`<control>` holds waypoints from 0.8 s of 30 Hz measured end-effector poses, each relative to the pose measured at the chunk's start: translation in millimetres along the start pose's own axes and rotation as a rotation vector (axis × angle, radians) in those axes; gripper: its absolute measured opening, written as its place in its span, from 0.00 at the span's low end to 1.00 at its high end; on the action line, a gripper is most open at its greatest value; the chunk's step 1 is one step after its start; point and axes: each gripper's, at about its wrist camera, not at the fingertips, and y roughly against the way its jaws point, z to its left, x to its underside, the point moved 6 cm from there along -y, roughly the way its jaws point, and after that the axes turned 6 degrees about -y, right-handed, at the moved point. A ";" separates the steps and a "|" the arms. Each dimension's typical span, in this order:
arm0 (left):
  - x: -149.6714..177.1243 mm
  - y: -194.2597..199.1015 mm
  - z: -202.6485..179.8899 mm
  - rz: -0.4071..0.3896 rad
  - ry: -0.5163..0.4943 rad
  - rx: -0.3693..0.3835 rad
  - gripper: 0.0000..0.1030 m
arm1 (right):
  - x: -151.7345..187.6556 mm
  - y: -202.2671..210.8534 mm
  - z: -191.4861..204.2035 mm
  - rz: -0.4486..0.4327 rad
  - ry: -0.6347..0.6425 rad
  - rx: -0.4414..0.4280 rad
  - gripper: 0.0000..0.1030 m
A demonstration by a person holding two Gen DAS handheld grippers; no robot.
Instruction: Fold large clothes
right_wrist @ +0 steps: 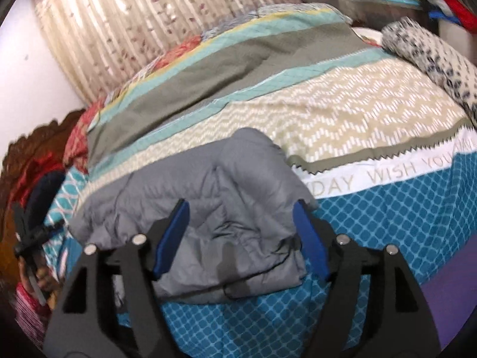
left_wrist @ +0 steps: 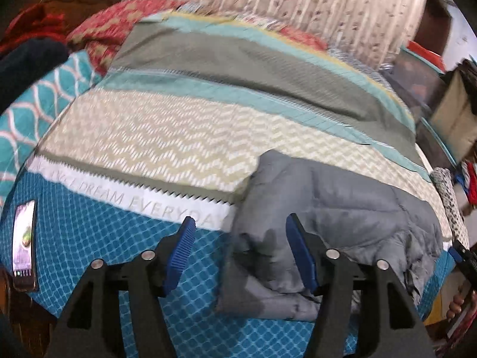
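A grey padded jacket (left_wrist: 334,226) lies folded into a compact bundle on the patterned bedspread (left_wrist: 179,137). My left gripper (left_wrist: 238,223) hovers over the jacket's left edge, jaws open; its right blue pad is above the grey cloth and its left pad above the blue bedspread. In the right wrist view the same jacket (right_wrist: 208,185) lies under my right gripper (right_wrist: 241,205), which is open with both pads apart from the cloth. Each view catches the other gripper at its edge, held in a hand (right_wrist: 41,280).
A phone (left_wrist: 25,244) lies on the bedspread at the left. A large striped, plastic-wrapped bundle (left_wrist: 268,6) stands at the back. A red patterned cloth (left_wrist: 101,35) and a spotted cloth (right_wrist: 432,56) lie at the bed's sides.
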 end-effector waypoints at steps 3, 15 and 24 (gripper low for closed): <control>4.5 -2.7 -4.7 -0.002 0.003 0.019 0.79 | 5.4 2.8 -2.0 0.031 -0.034 -0.030 0.67; 2.7 -62.3 21.0 0.115 0.056 0.131 0.92 | 12.4 -25.9 -44.2 0.122 -0.106 0.025 0.68; -21.1 -56.6 27.9 0.044 0.079 0.273 0.96 | 19.3 -87.2 -24.2 0.226 -0.083 -0.005 0.78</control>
